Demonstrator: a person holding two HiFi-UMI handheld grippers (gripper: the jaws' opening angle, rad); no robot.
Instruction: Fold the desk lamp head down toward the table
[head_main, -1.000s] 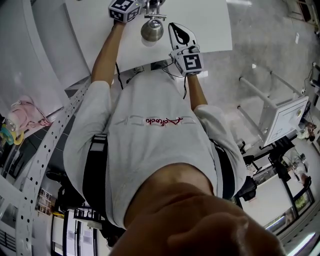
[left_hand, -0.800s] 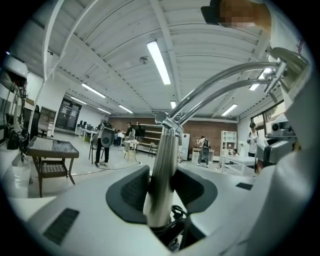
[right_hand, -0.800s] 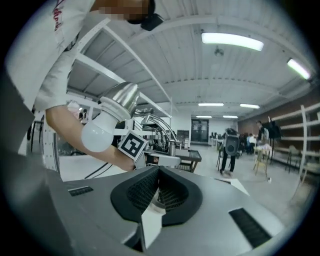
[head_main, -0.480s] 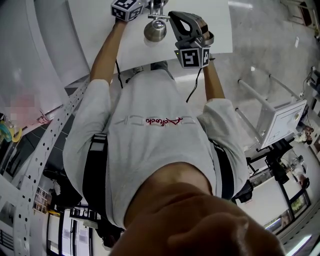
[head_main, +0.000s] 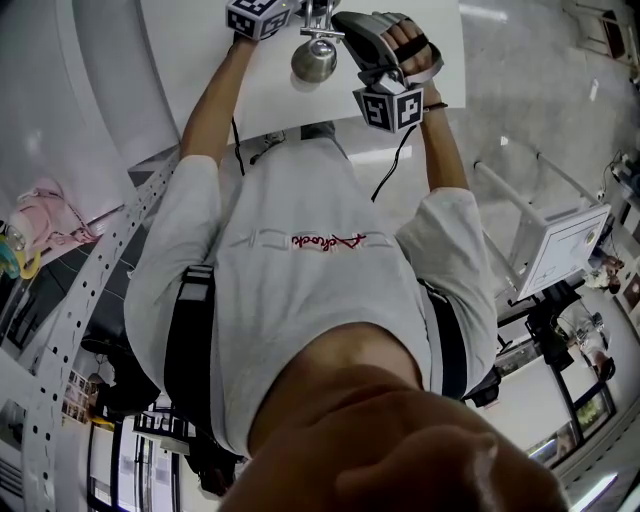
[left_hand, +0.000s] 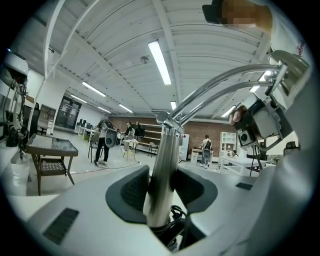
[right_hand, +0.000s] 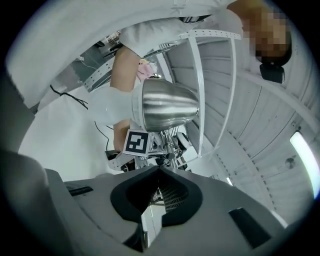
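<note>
Clamping the desk lamp's upright chrome stem (left_hand: 164, 150), my left gripper (left_hand: 161, 187) had its dark pads (left_hand: 131, 190) pressed on the tube from both sides, low down where black cables (left_hand: 175, 216) bunched. Above the grip the stem met a joint, and two curved chrome arms (left_hand: 220, 82) swept up and to the right. My right gripper (right_hand: 159, 172) was shut with nothing between its jaws — the pads met tip to tip. It pointed toward the lamp head (right_hand: 165, 106), a brushed-metal shade that hung just ahead of the jaws but apart from them. In the head view the shade sat over the white table (head_main: 290, 105), between my two grippers, with the right one held close beside it in my gloved hand (head_main: 405, 45).
</note>
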